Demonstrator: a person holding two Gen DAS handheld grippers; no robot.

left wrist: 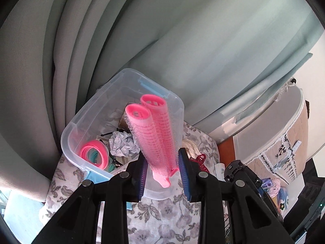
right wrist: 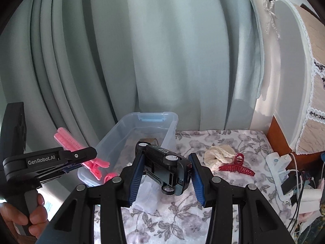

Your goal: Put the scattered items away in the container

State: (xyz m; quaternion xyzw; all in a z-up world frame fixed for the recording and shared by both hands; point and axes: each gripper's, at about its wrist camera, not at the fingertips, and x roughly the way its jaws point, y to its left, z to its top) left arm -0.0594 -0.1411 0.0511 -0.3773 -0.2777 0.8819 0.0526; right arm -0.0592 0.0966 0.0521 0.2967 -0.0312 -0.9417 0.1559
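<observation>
L gripper (left wrist: 162, 174) clamped on pink roller clip (left wrist: 156, 136), held above near-left rim of clear bin (left wrist: 69, 134). R gripper (right wrist: 165, 171) clamped on toy car (right wrist: 166, 166), upside down, wheels up, just near/right of bin. Step: both loads in transit to bin. Next: get each over bin interior, then open jaws. Left on floral cloth (right wrist: 223, 142), right of bin: red claw clip (right wrist: 237, 165), cream lace scrunchie (right wrist: 218, 156).

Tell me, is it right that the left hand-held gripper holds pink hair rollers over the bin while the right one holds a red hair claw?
Not quite. The right hand-held gripper holds a dark toy car, as the right wrist view shows; the red hair claw lies on the floral cloth. The left hand-held gripper does hold pink hair rollers over the bin.
</observation>
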